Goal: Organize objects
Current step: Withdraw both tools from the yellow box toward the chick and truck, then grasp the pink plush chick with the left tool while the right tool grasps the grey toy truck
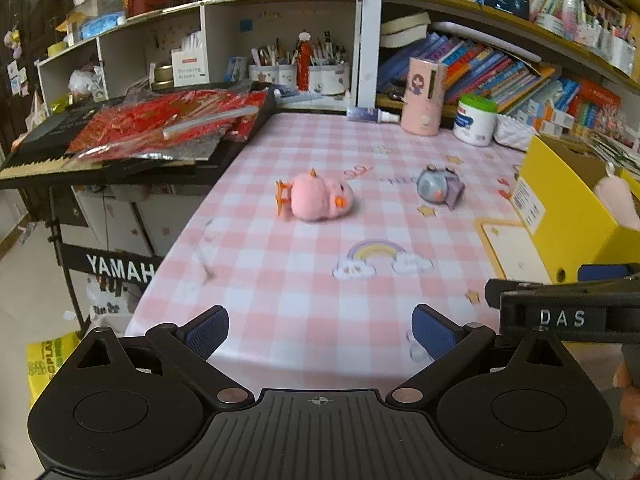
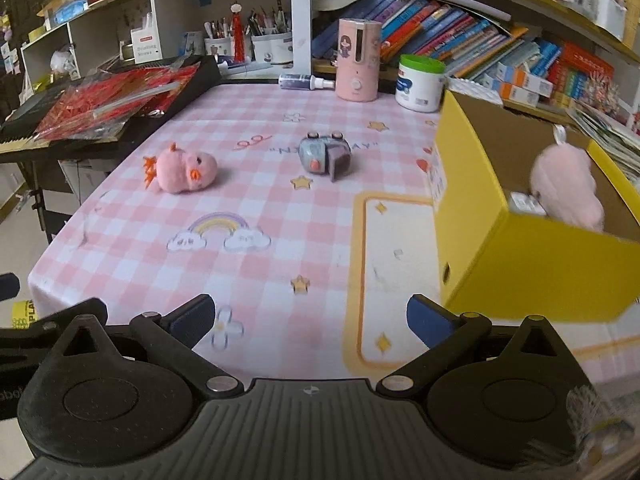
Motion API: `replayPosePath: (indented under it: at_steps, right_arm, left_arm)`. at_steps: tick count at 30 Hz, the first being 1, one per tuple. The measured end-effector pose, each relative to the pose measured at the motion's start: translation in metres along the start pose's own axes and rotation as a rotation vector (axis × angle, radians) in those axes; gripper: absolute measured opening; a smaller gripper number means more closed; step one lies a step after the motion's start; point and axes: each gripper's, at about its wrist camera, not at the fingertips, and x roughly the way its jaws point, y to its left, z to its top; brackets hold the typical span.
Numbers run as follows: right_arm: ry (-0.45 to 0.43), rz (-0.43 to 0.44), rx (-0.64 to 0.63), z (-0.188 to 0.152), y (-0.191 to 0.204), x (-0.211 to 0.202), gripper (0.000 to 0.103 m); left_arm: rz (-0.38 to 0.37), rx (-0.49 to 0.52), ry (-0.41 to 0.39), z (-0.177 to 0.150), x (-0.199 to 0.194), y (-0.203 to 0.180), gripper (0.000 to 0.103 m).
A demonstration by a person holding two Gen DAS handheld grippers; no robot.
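Observation:
A pink plush chick (image 1: 320,199) lies on its side on the pink checked tablecloth; it also shows in the right wrist view (image 2: 185,171). A small grey-blue toy (image 1: 439,187) lies to its right, seen too in the right wrist view (image 2: 327,155). An open yellow box (image 2: 532,256) stands at the right with a pale pink plush (image 2: 568,188) inside it; the box also shows in the left wrist view (image 1: 560,208). My left gripper (image 1: 320,330) is open and empty near the table's front edge. My right gripper (image 2: 310,320) is open and empty beside the box.
A Yamaha keyboard (image 1: 100,156) piled with red packets (image 1: 168,124) adjoins the table's left side. A pink canister (image 2: 357,60), a white jar with a green lid (image 2: 420,84) and a small spray bottle (image 2: 306,82) stand at the back. Crowded shelves of books rise behind.

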Motion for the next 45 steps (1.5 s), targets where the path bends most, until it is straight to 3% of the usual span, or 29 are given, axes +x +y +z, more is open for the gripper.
replayPosePath:
  at_steps: [9, 27, 37, 45]
  right_arm:
    - [-0.042, 0.016, -0.017, 0.049, -0.007, 0.038, 0.101]
    - [-0.016, 0.021, -0.017, 0.126, -0.018, 0.137, 0.098]
    - [0.041, 0.016, -0.038, 0.139, -0.019, 0.182, 0.098]
    - [0.086, 0.029, -0.041, 0.139, -0.021, 0.206, 0.096]
  left_arm:
    - [0.036, -0.03, -0.006, 0.034, 0.04, -0.001, 0.1]
    - [0.112, 0.003, 0.043, 0.085, 0.129, -0.011, 0.1]
    - [0.134, 0.054, 0.099, 0.097, 0.182, -0.021, 0.1]
    - [0.137, -0.001, 0.155, 0.095, 0.204, -0.014, 0.1]
